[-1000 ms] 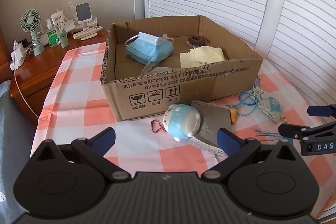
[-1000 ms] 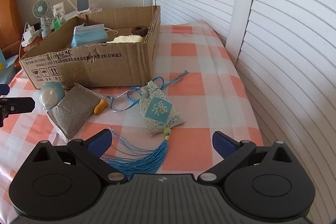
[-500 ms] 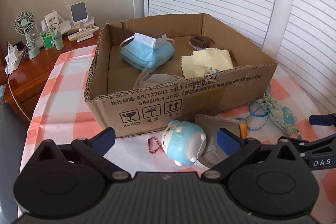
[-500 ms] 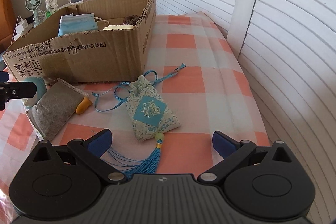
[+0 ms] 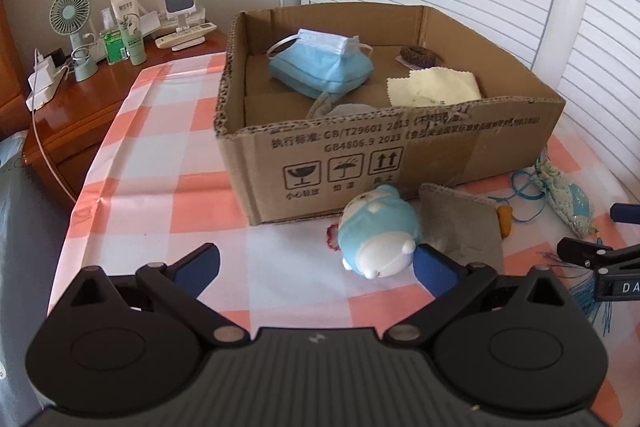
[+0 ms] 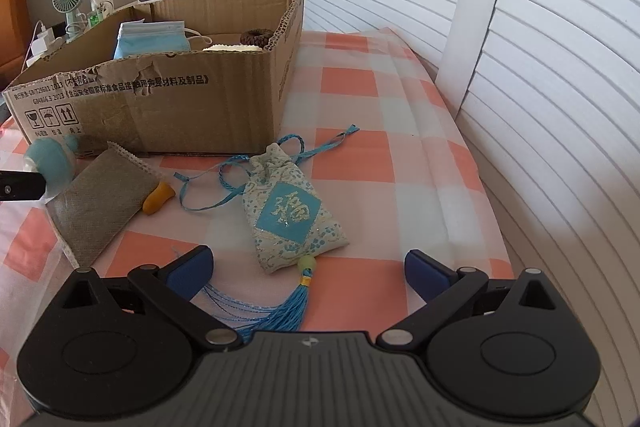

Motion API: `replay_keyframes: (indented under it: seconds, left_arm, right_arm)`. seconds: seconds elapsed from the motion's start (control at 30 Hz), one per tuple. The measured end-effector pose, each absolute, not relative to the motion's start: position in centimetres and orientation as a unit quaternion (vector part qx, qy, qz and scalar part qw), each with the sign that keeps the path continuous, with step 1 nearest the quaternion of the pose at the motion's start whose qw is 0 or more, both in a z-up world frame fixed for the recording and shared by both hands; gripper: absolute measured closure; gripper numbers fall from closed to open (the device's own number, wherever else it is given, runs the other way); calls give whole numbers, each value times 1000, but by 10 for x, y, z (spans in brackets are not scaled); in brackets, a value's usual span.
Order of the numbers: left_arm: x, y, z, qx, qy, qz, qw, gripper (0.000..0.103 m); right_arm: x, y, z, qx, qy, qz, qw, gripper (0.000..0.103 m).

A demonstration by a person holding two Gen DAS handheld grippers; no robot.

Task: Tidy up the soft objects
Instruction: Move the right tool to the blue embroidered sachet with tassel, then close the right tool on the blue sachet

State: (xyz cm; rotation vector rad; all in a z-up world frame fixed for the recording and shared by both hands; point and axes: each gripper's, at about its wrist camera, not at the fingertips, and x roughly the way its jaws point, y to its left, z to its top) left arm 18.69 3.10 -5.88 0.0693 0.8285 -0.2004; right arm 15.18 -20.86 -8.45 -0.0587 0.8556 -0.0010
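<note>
over the last second both wide-open, empty grippers closed in, the left gripper [image 5: 316,265] on the blue plush toy [image 5: 378,231] and the right gripper [image 6: 307,269] on the sachet [image 6: 292,213], both on the desk [image 6: 352,155] beside the cardboard box [image 5: 440,151], so pickups look imminent.

Cardboard box [image 5: 400,163], centre of frame: "GB/T29601 2013", "GB4806.9 2023"; fragile, keep-dry, this-way-up symbols.
Sachet [image 6: 292,215], centre: gold character "福".
Right tongs [image 5: 592,235], lower right edge: letters "DA".
</note>
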Motion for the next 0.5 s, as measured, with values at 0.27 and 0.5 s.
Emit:
replay_keyframes:
  seconds: [0.27, 0.5]
  left_arm:
    - [182, 45, -75, 17, 423, -82, 902, 1]
    - [180, 37, -81, 23, 403, -81, 911, 0]
  right_arm:
    - [149, -208, -85, -31, 408, 5, 912, 0]
    - [156, -211, -86, -47, 401, 27, 914, 0]
